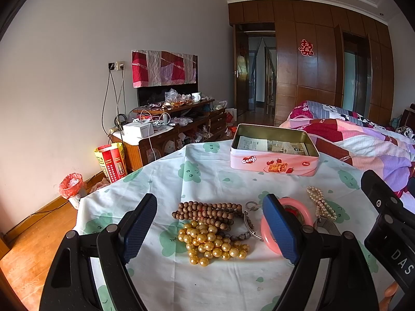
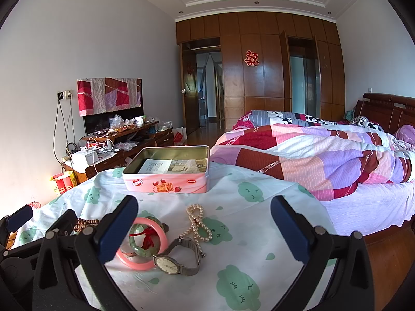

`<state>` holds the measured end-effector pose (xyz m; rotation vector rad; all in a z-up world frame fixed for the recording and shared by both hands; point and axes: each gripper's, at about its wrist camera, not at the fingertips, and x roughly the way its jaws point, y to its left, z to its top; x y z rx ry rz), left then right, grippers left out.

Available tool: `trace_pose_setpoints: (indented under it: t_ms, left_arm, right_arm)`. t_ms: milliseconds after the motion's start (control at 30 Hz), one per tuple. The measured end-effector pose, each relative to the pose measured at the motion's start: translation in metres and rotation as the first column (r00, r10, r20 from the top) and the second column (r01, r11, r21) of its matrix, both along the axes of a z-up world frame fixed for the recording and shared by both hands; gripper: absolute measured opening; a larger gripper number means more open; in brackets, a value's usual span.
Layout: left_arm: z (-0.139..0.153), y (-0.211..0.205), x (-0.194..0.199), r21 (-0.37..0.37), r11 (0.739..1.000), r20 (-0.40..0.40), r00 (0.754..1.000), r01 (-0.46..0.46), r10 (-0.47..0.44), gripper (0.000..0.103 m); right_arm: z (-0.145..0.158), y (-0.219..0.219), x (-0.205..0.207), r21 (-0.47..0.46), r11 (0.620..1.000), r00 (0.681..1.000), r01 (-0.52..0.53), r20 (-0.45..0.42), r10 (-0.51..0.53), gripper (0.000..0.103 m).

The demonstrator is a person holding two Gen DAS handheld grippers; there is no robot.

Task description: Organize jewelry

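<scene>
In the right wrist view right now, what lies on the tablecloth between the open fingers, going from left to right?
pink bangle → green bangle, lying inside the pink one → wristwatch → pearl strand. The right gripper is open and holds nothing.

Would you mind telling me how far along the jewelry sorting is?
Nothing looks done: the tin holds only paper. Both grippers, left and right, are open and empty. The gold beads, wooden beads, pink bangle, watch and pearls remain on the cloth.
</scene>
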<state>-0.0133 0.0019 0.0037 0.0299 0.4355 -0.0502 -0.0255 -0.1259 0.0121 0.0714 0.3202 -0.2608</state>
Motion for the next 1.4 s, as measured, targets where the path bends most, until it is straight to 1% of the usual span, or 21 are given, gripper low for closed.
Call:
trace_pose_setpoints:
  t_ms: [867,1000,1233,1400]
  left_arm:
    - [-0.0007,0.0016,-0.0004,-0.004,1.0,-0.005,1.0,-0.002,0.002,0.084]
    - [-0.0012,0.0019,-0.0002,-0.004,1.0,-0.009,1.0,-0.002,0.002,0.084]
    - [-0.0014,0.0021,-0.0005,-0.004,1.0,-0.008,1.0,-0.002,0.002,0.084]
    - [-0.0039,0.004,0.0009,-0.004,1.0,-0.022,1.0,-0.005,0.005,0.084]
  right_arm:
    - [-0.0023,0.0021,0.005,0.003,1.0,1.0,0.0,-0.004,0.0,0.103]
    - [-0.0007,-0.0054,-0.0008,0.012,1.0,1.0,-0.003,-0.016,0.003,0.103]
    - [-0.0012,-0.005,0.0011,0.016,1.0,1.0,-0.002,-0.019,0.002,0.103]
    - [-0.001,-0.0052,0.0014,0.018,1.0,1.0,-0.003,-0.021,0.003,0.103]
